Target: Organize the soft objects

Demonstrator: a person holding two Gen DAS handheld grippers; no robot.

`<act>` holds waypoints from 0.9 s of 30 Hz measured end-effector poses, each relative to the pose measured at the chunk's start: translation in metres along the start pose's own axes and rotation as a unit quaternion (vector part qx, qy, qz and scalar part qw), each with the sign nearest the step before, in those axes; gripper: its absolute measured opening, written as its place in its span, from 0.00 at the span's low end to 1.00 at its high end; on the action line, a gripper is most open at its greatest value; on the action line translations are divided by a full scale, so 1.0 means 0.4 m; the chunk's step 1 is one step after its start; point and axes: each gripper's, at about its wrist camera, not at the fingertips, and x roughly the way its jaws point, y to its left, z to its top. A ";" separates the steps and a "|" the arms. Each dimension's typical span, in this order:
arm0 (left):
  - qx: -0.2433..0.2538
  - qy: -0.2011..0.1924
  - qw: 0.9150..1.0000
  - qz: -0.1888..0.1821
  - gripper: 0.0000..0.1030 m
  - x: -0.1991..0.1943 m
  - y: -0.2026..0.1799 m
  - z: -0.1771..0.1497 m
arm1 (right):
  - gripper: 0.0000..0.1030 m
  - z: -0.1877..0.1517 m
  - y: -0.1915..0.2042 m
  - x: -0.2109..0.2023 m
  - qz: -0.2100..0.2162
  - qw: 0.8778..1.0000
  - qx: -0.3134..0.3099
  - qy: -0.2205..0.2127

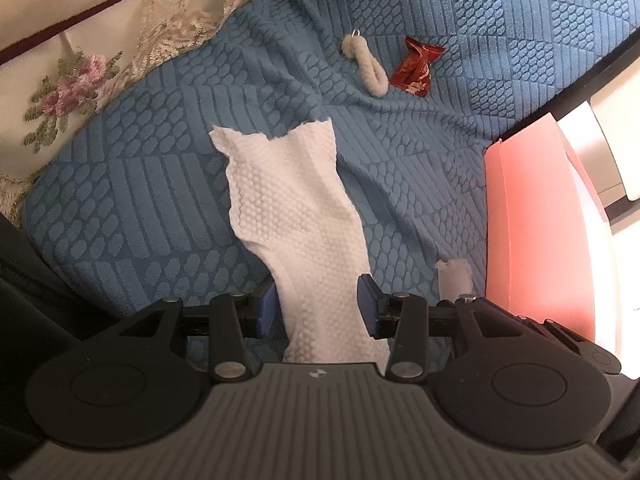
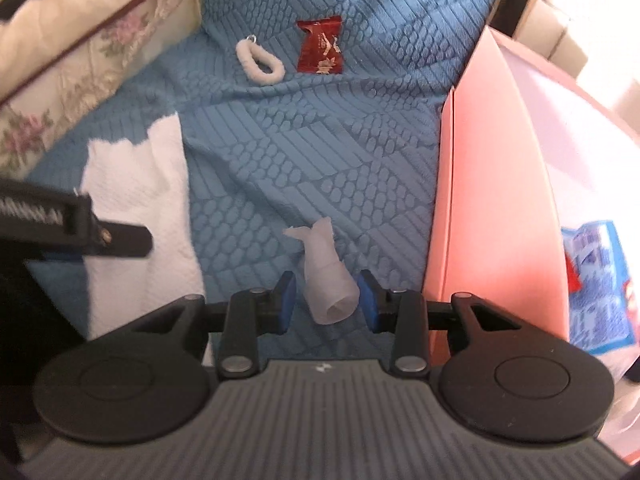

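Observation:
A white embossed paper towel (image 1: 296,208) lies flat on the blue blanket (image 1: 440,160). Its near end runs between the blue pads of my left gripper (image 1: 318,306), which is open and not pinching it. A small rolled white tissue (image 2: 326,280) lies on the blanket between the pads of my right gripper (image 2: 327,300). That gripper is open too, with a gap on the roll's left side. The roll (image 1: 454,276) also shows at the right of the left wrist view. The towel (image 2: 140,184) appears at the left of the right wrist view, under a finger of the left gripper (image 2: 120,240).
A fluffy white loop with a metal ring (image 2: 260,62) and a red sweet wrapper (image 2: 320,46) lie farther back on the blanket. A pink box (image 2: 492,200) stands at the right, with a blue-and-white packet (image 2: 596,280) in it. A floral pillow (image 1: 80,60) borders the left.

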 end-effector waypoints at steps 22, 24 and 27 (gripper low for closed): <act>-0.016 -0.001 1.000 -0.002 0.47 0.003 0.007 0.008 | 0.25 0.006 0.023 -0.029 0.057 0.998 -0.018 -0.024; -0.015 -0.002 1.000 -0.002 0.47 0.004 0.006 0.009 | 0.25 -0.002 0.041 -0.027 0.078 0.996 -0.032 -0.014; -0.014 -0.003 1.000 -0.004 0.46 0.006 0.005 0.009 | 0.25 -0.010 0.069 -0.033 0.097 0.994 -0.049 -0.013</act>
